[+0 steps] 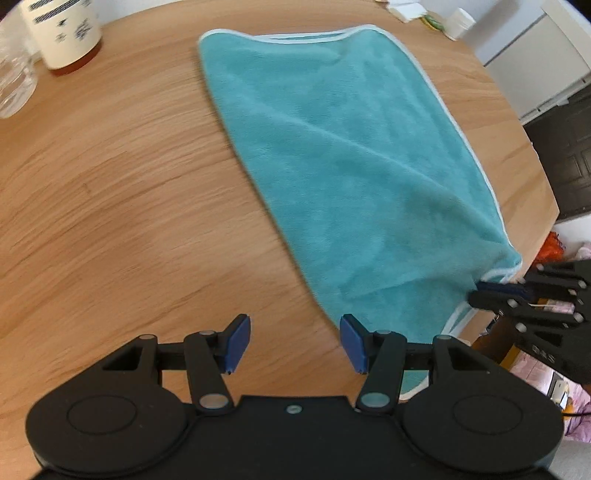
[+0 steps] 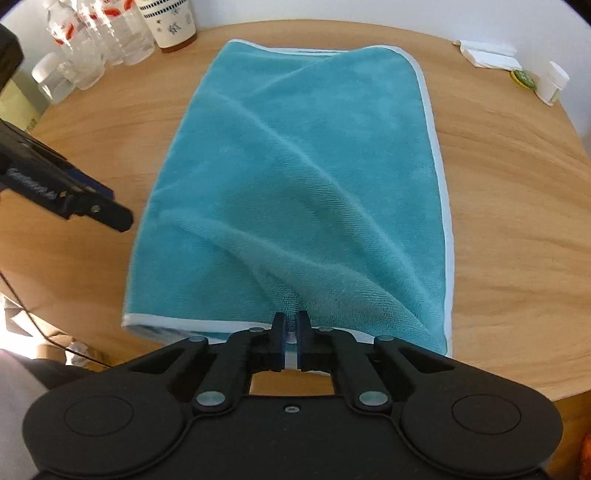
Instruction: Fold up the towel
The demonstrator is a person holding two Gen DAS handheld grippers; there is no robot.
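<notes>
A teal towel (image 1: 343,155) with a pale hem lies folded lengthwise on the round wooden table (image 1: 110,184); in the right wrist view the towel (image 2: 303,177) runs away from me with diagonal creases. My right gripper (image 2: 291,325) is shut on the towel's near hem, pinching it up slightly. From the left wrist view the right gripper (image 1: 480,291) shows at the towel's near right corner. My left gripper (image 1: 294,345) is open above bare wood just left of the towel's near end, nothing between its blue pads (image 1: 238,341). It appears in the right wrist view as the left gripper (image 2: 110,210), beside the towel's left edge.
A cream jar (image 1: 61,29) and clear bottles (image 2: 92,40) stand at the table's far left. Folded paper (image 2: 487,53) and a small white container (image 2: 552,85) sit at the far right. The table's near edge (image 2: 517,384) lies close under my right gripper.
</notes>
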